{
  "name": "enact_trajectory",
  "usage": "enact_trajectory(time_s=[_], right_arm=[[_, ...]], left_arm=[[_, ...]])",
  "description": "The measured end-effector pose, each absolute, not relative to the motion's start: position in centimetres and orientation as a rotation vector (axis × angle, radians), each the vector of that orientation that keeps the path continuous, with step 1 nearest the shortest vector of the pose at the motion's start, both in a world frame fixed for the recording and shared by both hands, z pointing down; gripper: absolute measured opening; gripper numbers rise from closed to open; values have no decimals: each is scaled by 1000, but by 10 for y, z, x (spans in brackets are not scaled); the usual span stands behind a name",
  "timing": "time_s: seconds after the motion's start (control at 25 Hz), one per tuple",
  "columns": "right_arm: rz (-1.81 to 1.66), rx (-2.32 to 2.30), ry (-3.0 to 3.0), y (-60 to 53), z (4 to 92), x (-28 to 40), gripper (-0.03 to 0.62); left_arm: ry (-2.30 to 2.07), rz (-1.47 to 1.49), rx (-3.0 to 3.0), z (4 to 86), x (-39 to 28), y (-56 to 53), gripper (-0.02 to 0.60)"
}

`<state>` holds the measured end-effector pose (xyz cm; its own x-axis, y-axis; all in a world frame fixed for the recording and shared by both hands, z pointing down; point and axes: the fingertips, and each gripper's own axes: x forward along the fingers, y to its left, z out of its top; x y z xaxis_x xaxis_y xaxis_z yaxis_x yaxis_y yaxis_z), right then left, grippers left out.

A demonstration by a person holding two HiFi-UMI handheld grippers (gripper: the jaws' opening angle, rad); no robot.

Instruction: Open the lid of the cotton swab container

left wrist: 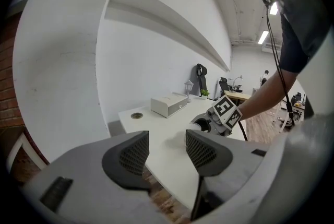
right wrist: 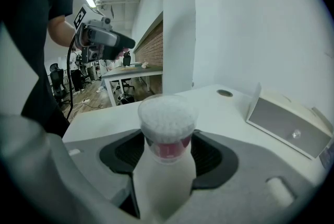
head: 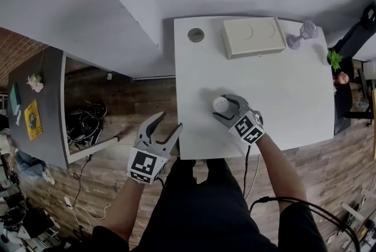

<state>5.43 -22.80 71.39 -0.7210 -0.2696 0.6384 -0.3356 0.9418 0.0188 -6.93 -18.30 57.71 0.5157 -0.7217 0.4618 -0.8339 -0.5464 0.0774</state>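
Observation:
The cotton swab container (head: pixel 221 104) stands near the front of the white table (head: pixel 282 98); it is round, with a clear lid over white swabs and a red band (right wrist: pixel 167 118). My right gripper (head: pixel 221 107) straddles it, one pad against each side, just below the lid. My left gripper (head: pixel 170 120) hovers off the table's front left corner, over the wooden floor. It is open, with nothing between its fingers (left wrist: pixel 133 157). The left gripper view shows the right gripper's marker cube (left wrist: pixel 227 110) and the container (left wrist: pixel 195 125) across the table.
A beige box (head: pixel 254 37) lies at the table's back, with a round grommet (head: pixel 195 34) to its left and a lilac lamp figure (head: pixel 302 33) to its right. White walls close in behind. A grey desk (head: pixel 35 104) and cables (head: pixel 85 121) are far left.

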Motion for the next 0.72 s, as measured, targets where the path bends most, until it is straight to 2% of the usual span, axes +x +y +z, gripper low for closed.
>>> enact_trajectory(time_s=[0.2, 0.72], right_arm=[[148, 416, -2432, -227, 708, 53, 255], [165, 485, -2489, -213, 637, 52, 255]], left_arm=[[-1293, 554, 2469, 575, -69, -177, 219], [-1233, 527, 2604, 538, -47, -176, 219]])
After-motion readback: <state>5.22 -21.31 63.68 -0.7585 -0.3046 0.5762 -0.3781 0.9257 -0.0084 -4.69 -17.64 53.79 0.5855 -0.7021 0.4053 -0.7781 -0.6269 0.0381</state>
